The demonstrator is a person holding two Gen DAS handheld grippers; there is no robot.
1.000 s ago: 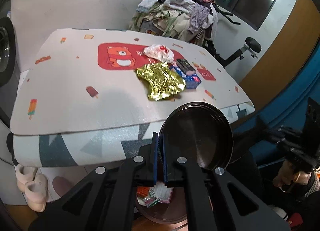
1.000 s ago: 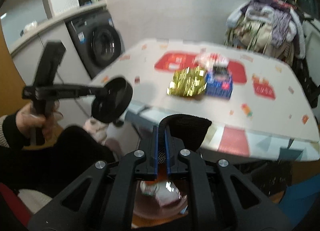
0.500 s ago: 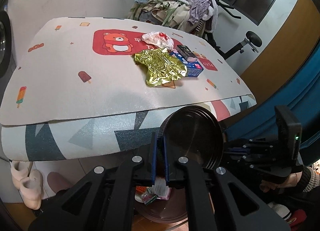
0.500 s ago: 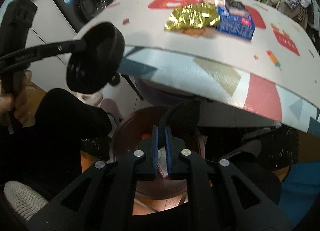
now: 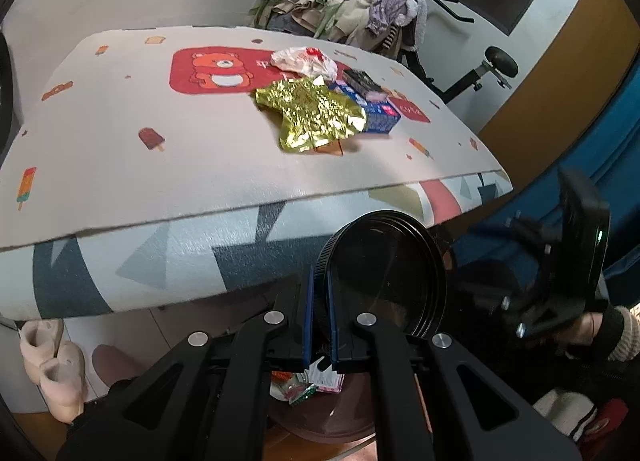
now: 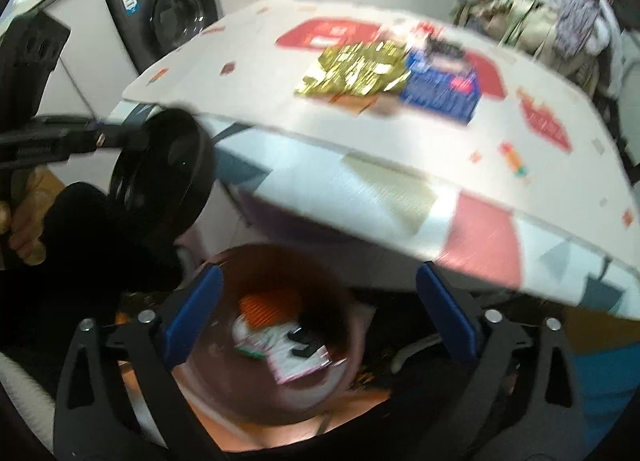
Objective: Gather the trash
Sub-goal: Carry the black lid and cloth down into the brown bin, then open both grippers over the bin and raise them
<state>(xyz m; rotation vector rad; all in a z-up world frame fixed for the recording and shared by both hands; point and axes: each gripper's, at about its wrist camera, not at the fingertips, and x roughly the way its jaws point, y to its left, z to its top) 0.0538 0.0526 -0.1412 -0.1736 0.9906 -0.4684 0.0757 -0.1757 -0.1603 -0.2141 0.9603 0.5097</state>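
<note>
My left gripper [image 5: 320,317] is shut on the rim of a round black bin lid [image 5: 388,273] and holds it upright beside the table; the lid also shows in the right wrist view [image 6: 168,177]. My right gripper [image 6: 320,309] is open and empty above the brown trash bin [image 6: 248,393], which holds wrappers [image 6: 280,337] and a black piece. On the table [image 5: 120,149] lie a gold foil wrapper [image 5: 312,113], a blue box [image 5: 380,117], a white plastic wrapper [image 5: 300,59] and a small dark box [image 5: 362,81].
A washing machine [image 6: 176,17] stands left of the table. A heap of clothes [image 5: 348,1] lies behind the table on an exercise machine. Pale slippers [image 5: 52,365] sit on the floor under the table's left edge. The bin also shows below the lid [image 5: 320,417].
My right gripper has opened over the bin and the dark thing it held is gone from its fingers. My left gripper still holds the lid and has shifted slightly.
</note>
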